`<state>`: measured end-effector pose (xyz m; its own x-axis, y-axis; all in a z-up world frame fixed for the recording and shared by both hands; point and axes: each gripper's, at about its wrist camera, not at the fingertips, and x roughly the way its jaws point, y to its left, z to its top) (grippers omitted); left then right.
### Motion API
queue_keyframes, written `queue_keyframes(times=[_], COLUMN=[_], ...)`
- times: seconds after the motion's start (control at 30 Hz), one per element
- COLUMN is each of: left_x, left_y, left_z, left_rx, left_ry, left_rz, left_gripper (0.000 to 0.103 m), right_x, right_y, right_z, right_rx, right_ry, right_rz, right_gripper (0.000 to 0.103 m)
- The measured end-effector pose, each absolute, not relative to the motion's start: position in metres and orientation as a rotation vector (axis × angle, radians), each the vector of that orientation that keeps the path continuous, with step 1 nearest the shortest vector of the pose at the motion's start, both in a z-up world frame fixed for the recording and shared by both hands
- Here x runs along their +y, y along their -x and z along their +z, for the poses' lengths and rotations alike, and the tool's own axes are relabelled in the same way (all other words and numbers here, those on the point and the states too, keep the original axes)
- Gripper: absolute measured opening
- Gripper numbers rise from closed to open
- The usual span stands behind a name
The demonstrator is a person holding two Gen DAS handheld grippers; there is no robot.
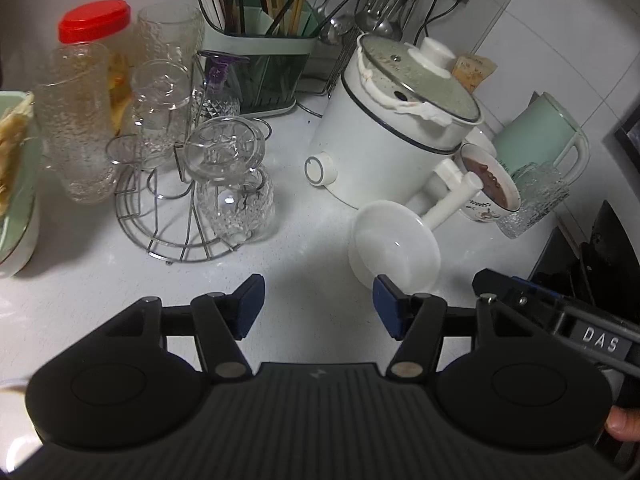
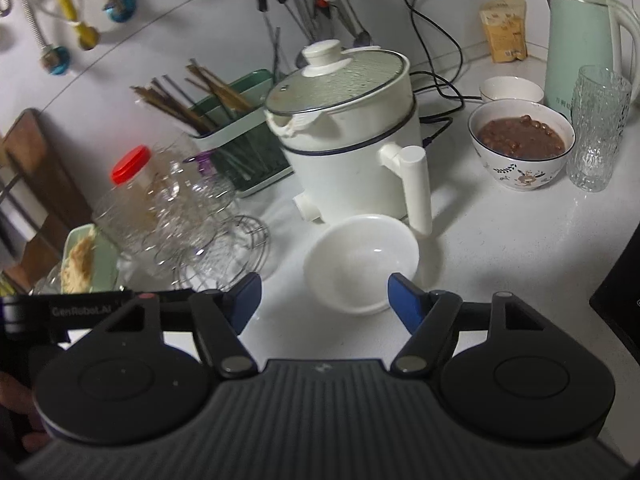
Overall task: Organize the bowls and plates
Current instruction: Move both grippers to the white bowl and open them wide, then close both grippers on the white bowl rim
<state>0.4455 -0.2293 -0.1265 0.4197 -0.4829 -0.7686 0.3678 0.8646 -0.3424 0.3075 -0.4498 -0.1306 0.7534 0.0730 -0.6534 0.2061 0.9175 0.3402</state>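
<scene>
An empty white bowl (image 2: 360,262) sits upright on the white countertop (image 2: 500,248), just in front of the white electric cooking pot (image 2: 352,160) and touching or nearly touching the pot's downward-pointing handle (image 2: 418,192) at its right edge. The right gripper (image 2: 325,300) hovers close over the bowl's near rim with its blue-padded fingers (image 2: 404,300) spread wide — they grasp nothing, and the bowl lies between and just beyond them.

In the left wrist view the same bowl (image 1: 394,248) appears ahead and to the right of the left gripper (image 1: 318,308), whose fingers (image 1: 250,304) are also released and empty above bare countertop (image 1: 304,240). The body of the right gripper shows at that view's right edge.

Farther right of the pot stands a patterned bowl (image 2: 522,144) filled with a brown, bean-like porridge, with a smaller white bowl (image 2: 512,89) behind it, a textured drinking glass (image 2: 598,128) beside it and a mint-green kettle (image 2: 580,44) at the back. To the left of the pot a wire rack (image 1: 176,208) holds upturned glasses, a red-lidded jar (image 1: 100,36) stands behind them, and a green chopstick holder (image 1: 264,64) is near the wall. A green plate (image 1: 16,184) with pale food sits at the far left — its contents are too blurred to name.
</scene>
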Motion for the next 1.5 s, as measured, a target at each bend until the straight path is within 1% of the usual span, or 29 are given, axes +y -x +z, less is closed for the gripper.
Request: queue_keyframes(times=[0.27,0.4,0.47,0.6,0.63,0.73,0.8,0.87,1.0,1.07,1.13,1.2,1.27,1.3,1.33,1.4,1.5], left_x=[-0.253,-0.269,-0.277,-0.293,-0.297,-0.304,-0.31,-0.313,-0.313,-0.314,-0.316,-0.319,-0.324,-0.327,-0.33,-0.333,-0.33], left_y=[-0.485,-0.498,-0.505,-0.517,-0.519,-0.527,-0.529,-0.529,-0.529,-0.529,-0.531,-0.532,-0.532,-0.532,-0.531,-0.528,-0.526], left_z=[-0.14,-0.148,-0.153,-0.168,-0.173,-0.19,-0.196,-0.2,-0.211,-0.215,-0.218,-0.219,-0.22,-0.221,-0.221,-0.216,-0.213], left_rx=[1.078,1.102,1.107,1.119,1.13,1.178,1.186,1.175,1.193,1.198,1.206,1.2,1.2,1.21,1.215,1.194,1.194], left_ry=[0.136,0.116,0.116,0.094,0.093,0.128,0.098,0.084,0.129,0.149,0.166,0.16,0.131,0.125,0.12,0.085,0.113], left_rz=[-0.576,-0.612,-0.636,-0.683,-0.687,-0.711,-0.708,-0.706,-0.686,-0.673,-0.671,-0.682,-0.682,-0.685,-0.691,-0.69,-0.685], left_gripper=[0.065,0.064,0.064,0.062,0.061,0.055,0.052,0.051,0.04,0.036,0.03,0.029,0.025,0.019,0.017,0.017,0.017], right_x=[-0.469,-0.476,-0.481,-0.489,-0.492,-0.497,-0.498,-0.499,-0.5,-0.5,-0.5,-0.5,-0.501,-0.502,-0.502,-0.499,-0.502], right_y=[-0.339,-0.351,-0.356,-0.364,-0.365,-0.37,-0.373,-0.375,-0.377,-0.376,-0.377,-0.378,-0.381,-0.382,-0.382,-0.381,-0.376], right_z=[-0.14,-0.145,-0.15,-0.163,-0.166,-0.177,-0.184,-0.191,-0.203,-0.206,-0.209,-0.212,-0.213,-0.214,-0.214,-0.212,-0.208], right_rx=[0.791,0.821,0.836,0.867,0.87,0.871,0.868,0.877,0.904,0.91,0.91,0.91,0.924,0.937,0.938,0.928,0.914], right_ry=[-0.44,-0.435,-0.437,-0.444,-0.461,-0.505,-0.515,-0.517,-0.5,-0.495,-0.502,-0.51,-0.526,-0.549,-0.572,-0.559,-0.569], right_rz=[-0.137,-0.167,-0.185,-0.229,-0.234,-0.249,-0.25,-0.25,-0.241,-0.231,-0.222,-0.222,-0.234,-0.252,-0.255,-0.256,-0.234], right_gripper=[0.071,0.069,0.066,0.054,0.049,0.043,0.041,0.04,0.033,0.031,0.027,0.024,0.017,0.013,0.013,0.013,0.013])
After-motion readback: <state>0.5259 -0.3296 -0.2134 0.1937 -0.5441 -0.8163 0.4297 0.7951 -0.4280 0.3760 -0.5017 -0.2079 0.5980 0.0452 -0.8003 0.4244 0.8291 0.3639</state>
